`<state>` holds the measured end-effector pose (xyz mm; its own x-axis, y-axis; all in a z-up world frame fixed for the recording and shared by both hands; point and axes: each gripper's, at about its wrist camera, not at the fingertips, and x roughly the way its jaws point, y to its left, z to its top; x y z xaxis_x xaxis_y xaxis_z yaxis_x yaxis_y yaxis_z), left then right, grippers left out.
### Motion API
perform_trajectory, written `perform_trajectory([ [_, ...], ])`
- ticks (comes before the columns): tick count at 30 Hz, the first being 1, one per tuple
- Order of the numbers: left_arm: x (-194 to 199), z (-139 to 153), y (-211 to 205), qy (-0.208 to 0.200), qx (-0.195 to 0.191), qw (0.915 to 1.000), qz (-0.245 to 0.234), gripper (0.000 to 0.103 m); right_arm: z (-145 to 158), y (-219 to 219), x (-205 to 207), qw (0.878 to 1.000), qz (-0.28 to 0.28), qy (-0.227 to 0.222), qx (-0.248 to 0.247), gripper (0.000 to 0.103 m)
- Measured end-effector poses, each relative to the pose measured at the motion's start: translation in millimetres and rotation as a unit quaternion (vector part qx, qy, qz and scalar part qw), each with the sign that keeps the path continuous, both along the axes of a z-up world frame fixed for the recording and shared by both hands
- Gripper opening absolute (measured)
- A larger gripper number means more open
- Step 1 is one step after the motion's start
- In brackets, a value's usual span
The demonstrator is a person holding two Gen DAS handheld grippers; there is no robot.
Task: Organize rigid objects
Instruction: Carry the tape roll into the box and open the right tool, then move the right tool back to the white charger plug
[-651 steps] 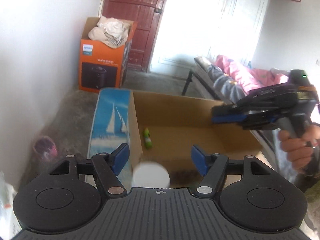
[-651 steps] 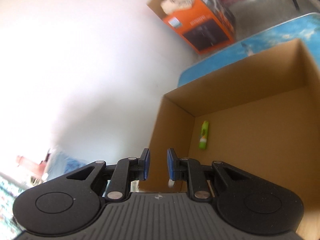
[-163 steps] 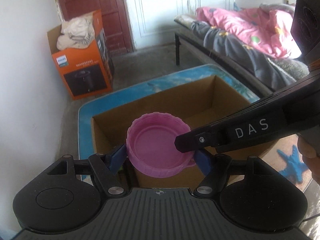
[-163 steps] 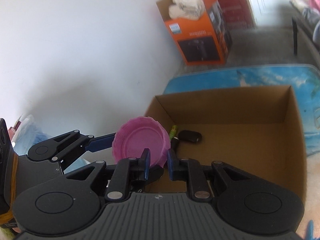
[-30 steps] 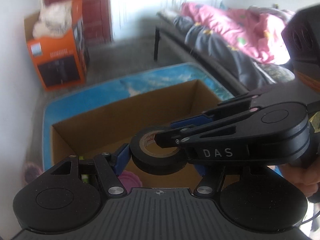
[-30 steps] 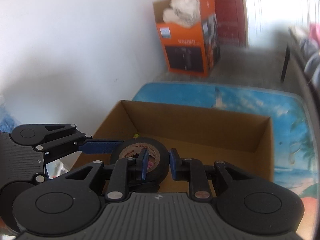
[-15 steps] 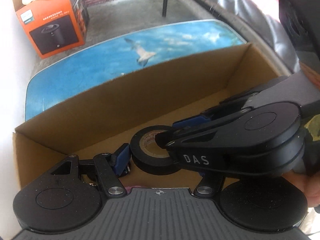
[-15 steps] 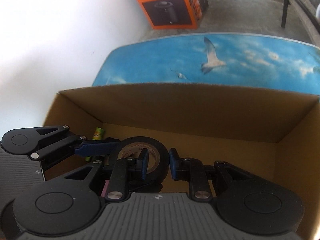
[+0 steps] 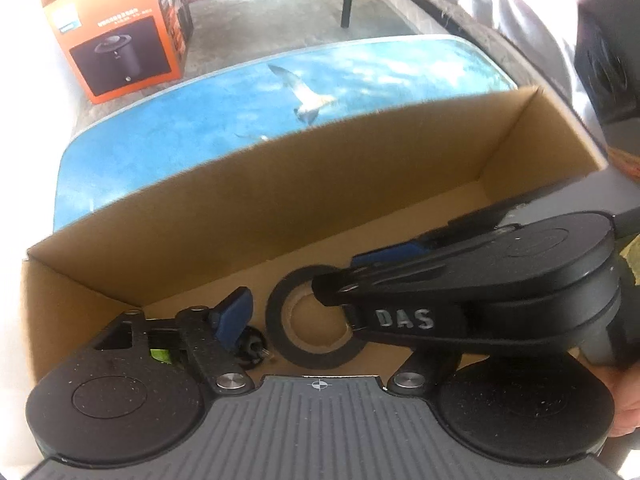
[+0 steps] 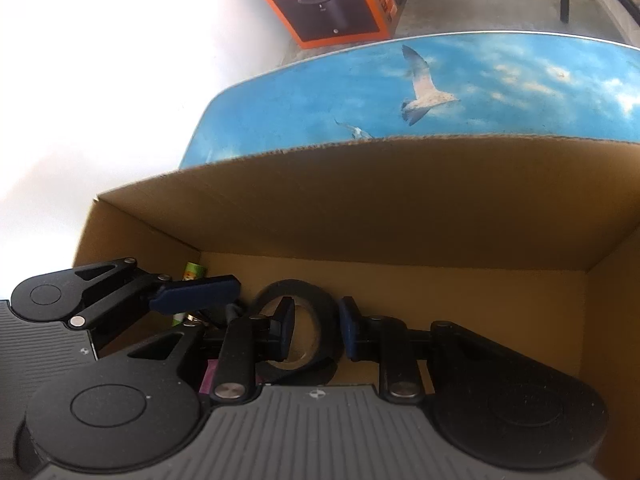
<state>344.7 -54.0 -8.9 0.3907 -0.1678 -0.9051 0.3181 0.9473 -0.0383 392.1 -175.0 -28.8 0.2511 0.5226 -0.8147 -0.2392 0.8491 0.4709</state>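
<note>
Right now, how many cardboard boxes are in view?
2: the open brown box on the blue table, holding the tape, and the orange box on the floor beyond. Others may be out of frame.

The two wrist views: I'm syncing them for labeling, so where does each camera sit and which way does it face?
Left wrist: on the left gripper, looking down into the cardboard box; the right gripper crosses in.
Right wrist: on the right gripper, facing the box's far wall; the left gripper's finger enters at left.
Shared: black tape roll, seagull table, orange carton.
</note>
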Motion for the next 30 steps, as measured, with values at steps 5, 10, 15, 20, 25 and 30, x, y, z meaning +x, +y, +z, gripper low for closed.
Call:
perform_trajectory([
  [5,-20.7,28.6,13.6,-0.030,-0.038,0.9988,0.011,0.085,34.4,-19.0,-19.7,0.999,-0.013,-0.027,0.046,0.028],
  [10,-69.0,74.3,25.6,-0.089,-0.074,0.9933,-0.003,0.094,92.6,-47.7,-75.4,0.991,-0.018,-0.103,0.083,0.055],
  [15,-137.7,117.5,39.5,-0.155,-0.108,0.9819,-0.013,0.099,146.6,-74.5,-156.6,0.976,-0.007,-0.199,0.085,0.087],
  [20,-208.0,133.9,41.2,-0.217,-0.114,0.9688,-0.034,0.102,174.5,-84.7,-236.2,0.957,0.003,-0.290,0.017,0.103],
  [25,-263.5,105.0,38.1,-0.248,-0.112,0.9621,-0.023,0.102,164.2,-73.1,-290.6,0.940,0.004,-0.327,-0.098,0.103],
  [30,-289.6,54.7,32.8,-0.178,-0.173,0.9687,-0.016,0.103,131.3,-56.9,-317.7,0.934,0.016,-0.312,-0.171,0.103],
])
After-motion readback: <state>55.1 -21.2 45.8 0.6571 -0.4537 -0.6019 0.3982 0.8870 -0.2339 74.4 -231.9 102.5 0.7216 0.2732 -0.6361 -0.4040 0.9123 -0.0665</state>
